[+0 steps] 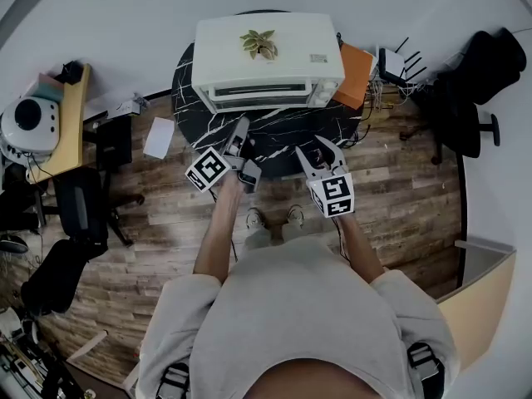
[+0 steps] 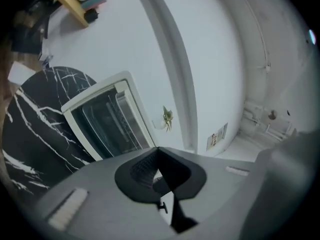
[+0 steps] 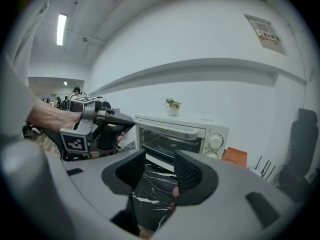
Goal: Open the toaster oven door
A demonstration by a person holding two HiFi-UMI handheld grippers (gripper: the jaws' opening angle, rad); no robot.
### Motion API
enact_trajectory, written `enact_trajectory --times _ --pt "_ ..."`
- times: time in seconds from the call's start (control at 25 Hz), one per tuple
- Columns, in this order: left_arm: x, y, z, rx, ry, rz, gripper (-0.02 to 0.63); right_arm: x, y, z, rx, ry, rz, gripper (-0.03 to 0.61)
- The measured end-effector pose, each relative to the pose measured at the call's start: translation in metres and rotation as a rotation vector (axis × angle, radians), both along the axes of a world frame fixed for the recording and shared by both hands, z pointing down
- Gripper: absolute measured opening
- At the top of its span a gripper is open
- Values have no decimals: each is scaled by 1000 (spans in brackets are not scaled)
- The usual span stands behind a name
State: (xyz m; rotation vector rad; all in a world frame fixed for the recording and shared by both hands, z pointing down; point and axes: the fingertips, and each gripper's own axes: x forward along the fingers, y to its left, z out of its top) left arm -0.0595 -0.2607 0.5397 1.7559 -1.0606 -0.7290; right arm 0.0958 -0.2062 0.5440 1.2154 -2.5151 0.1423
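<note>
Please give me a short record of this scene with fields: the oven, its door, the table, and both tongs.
Oven: white toaster oven, small potted plant on top
Door: glass door, closed
Table: round black marble table
Left tongs: shut, empty, short of oven
Right tongs: open, empty, short of oven

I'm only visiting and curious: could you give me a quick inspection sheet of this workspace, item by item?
Surface: round black marble table.
Job's things: white toaster oven, door closed; potted plant on top.
Clutter: orange object beside the oven; white sheet on the floor.
Grippers: left gripper fingers together, empty; right gripper fingers apart, empty; both short of the oven.
Cables: loose cables by a router.
Surroundings: wooden floor, black chair, yellow desk.
</note>
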Motion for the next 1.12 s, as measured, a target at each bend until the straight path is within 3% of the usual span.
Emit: enact_trajectory --times 0.24,0.4,0.56,0.72,0.96,1.12 --pt "-4 -5 12 -47 305 -59 11 3 -1 0 0 2 -5 184" --pt "-2 -8 19 -69 429 -65 11 5 -1 2 -5 3 -5 184" --pt "-2 -11 20 -51 463 -71 27 7 -1 3 -10 6 -3 184" --pt "4 -18 19 -31 472 -36 249 11 -3 5 -12 10 2 184" --pt "7 -27 21 -38 418 -33 311 15 -7 6 -13 11 8 184" --pt "4 -34 28 -57 423 -63 311 16 -6 10 -21 18 10 184"
